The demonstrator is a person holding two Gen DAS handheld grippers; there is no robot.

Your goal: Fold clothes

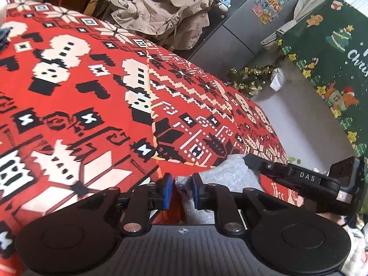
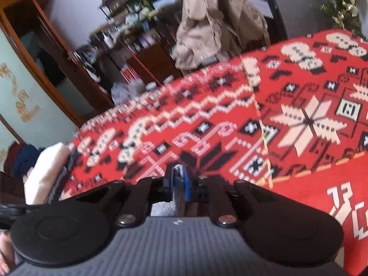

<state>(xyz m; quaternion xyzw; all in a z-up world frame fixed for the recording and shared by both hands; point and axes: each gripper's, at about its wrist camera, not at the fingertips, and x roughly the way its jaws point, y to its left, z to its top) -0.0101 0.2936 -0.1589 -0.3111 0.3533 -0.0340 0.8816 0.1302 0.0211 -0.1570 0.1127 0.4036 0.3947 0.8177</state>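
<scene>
A grey garment (image 1: 230,174) lies bunched at the near edge of a table under a red patterned cloth (image 1: 92,105). My left gripper (image 1: 181,187) has its blue pads (image 1: 168,189) drawn close around a corner of this grey fabric. A thin sliver of red shows beside the left pad. From the right, my right gripper (image 1: 249,159) reaches onto the same garment. In the right wrist view my right gripper (image 2: 179,184) is shut on a thin edge of grey garment (image 2: 177,197), low over the red cloth (image 2: 299,124).
A beige coat (image 1: 165,13) hangs on a chair behind the table. A grey fridge (image 1: 241,23), gold tinsel (image 1: 250,78) and a green Christmas mat (image 1: 326,64) are on the right. White folded clothes (image 2: 46,168) and blue ones (image 2: 25,158) are stacked at the table's left edge, with cluttered shelves (image 2: 128,23) beyond.
</scene>
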